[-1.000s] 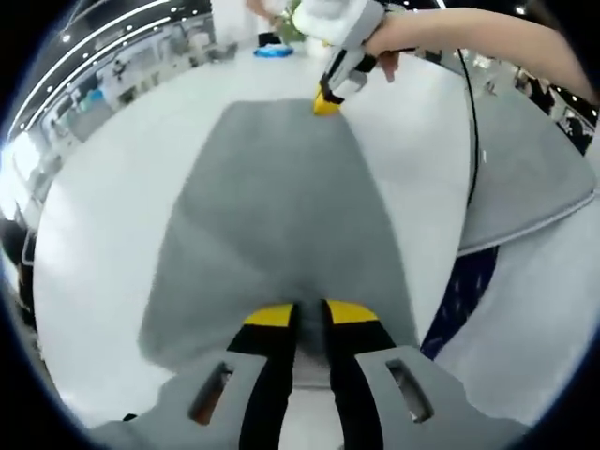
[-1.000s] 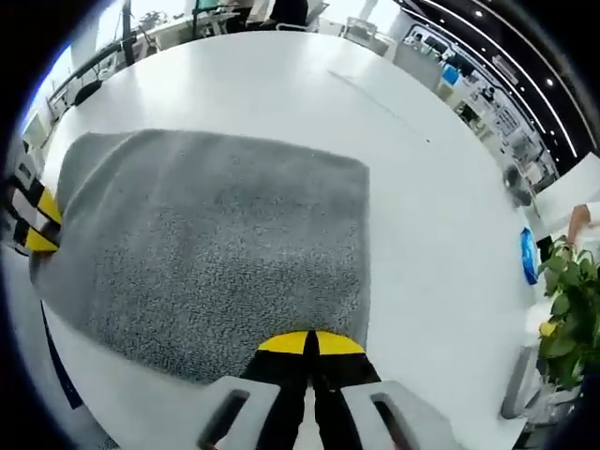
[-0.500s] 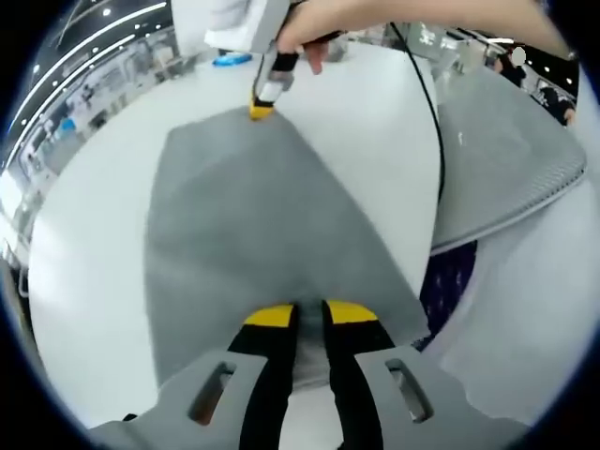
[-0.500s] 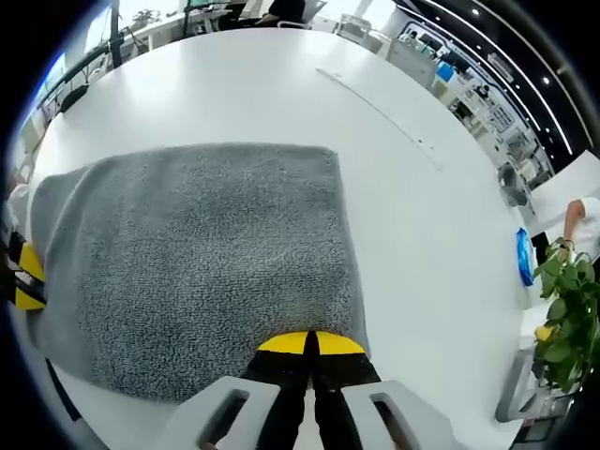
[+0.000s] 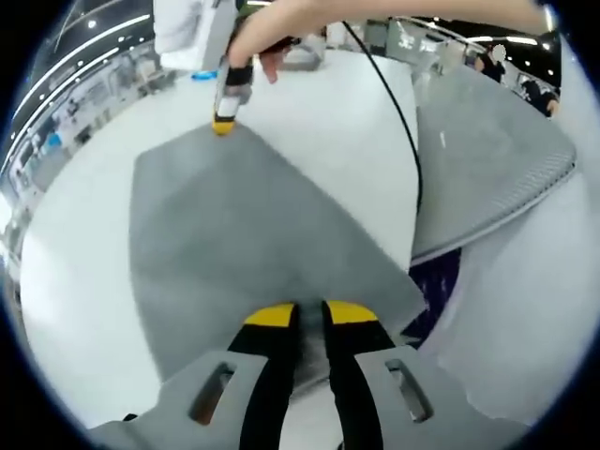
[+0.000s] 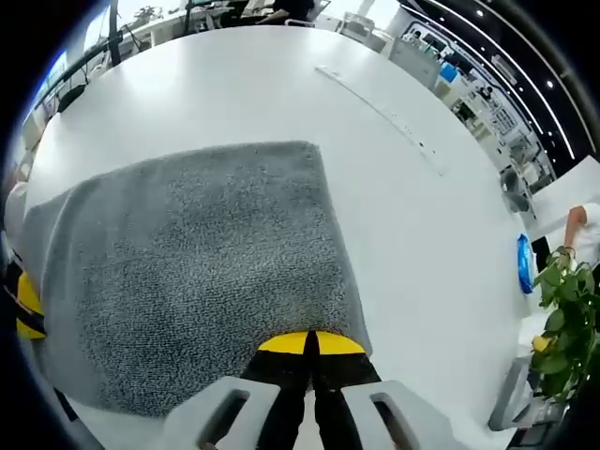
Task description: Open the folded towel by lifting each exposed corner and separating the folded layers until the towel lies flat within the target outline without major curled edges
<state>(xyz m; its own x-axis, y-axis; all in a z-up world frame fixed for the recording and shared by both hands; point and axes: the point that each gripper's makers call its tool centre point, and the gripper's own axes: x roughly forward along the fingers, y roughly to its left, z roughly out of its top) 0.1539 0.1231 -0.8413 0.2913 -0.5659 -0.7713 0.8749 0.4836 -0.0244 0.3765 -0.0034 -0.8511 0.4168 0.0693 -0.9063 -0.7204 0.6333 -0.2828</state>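
A grey towel lies spread on the white table. My left gripper is shut on the towel's near edge, yellow tips together over the cloth. At the towel's far corner the right gripper pinches the cloth, held by a person's hand. In the right gripper view the same towel stretches away from my right gripper, shut on its near corner. The left gripper's yellow tip shows at the towel's left edge.
A grey mesh chair seat stands to the right of the table, with a black cable hanging past it. A green plant and a blue object sit at the table's far right. A thin strip runs across the tabletop beyond the towel.
The right gripper has swung left across the left gripper view, carrying its towel corner. In the right gripper view the towel looks drawn wider and flatter, and both grippers stay shut.
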